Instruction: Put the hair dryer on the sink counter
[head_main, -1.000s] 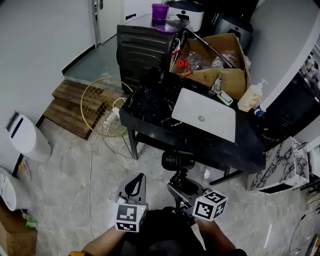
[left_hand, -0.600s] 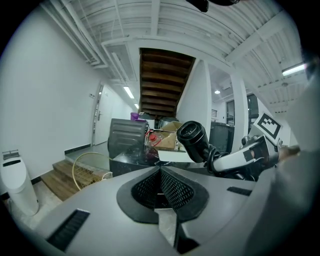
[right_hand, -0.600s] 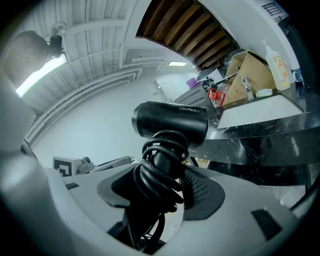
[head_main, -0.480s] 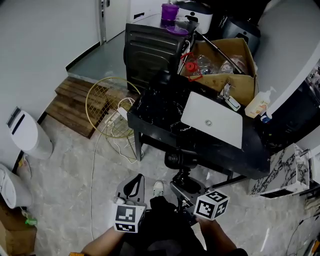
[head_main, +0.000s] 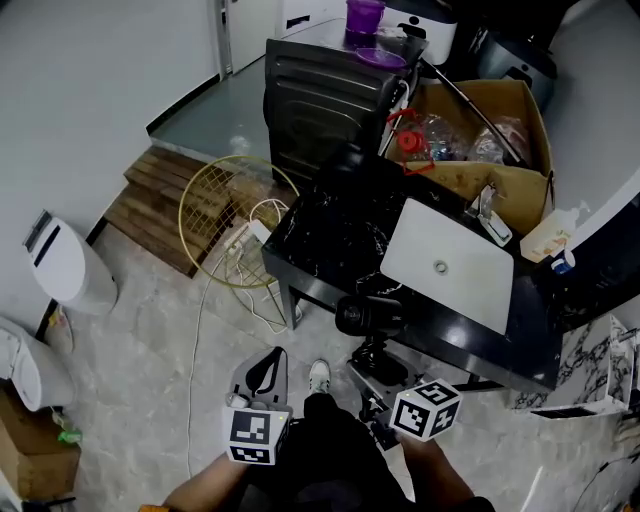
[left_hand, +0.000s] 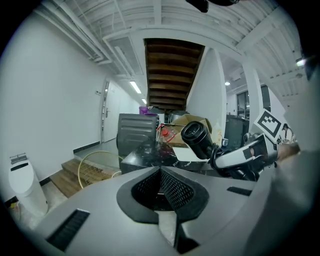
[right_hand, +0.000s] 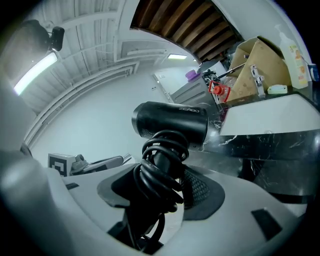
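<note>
Behind the sink (head_main: 425, 252), a cardboard box (head_main: 528, 105) holds bottles (head_main: 432, 132); right hand-held gripper (right_hand: 157, 187) grips the hair dryer (right_hand: 170, 122).

Dryer (head_main: 368, 316) held in front of the counter (head_main: 330, 235).
The right gripper (head_main: 378, 378) holds the dryer upright, its barrel at the counter's front edge; the left gripper (head_main: 266, 370) hangs front-left of the counter. A box (head_main: 490, 130) stands at the counter's back, a wire basket (head_main: 232, 215) at its left side.

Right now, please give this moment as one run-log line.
right gripper: jaws shut on hair dryer | left gripper: jaws shut, empty | hair dryer: not yet on sink counter
</note>
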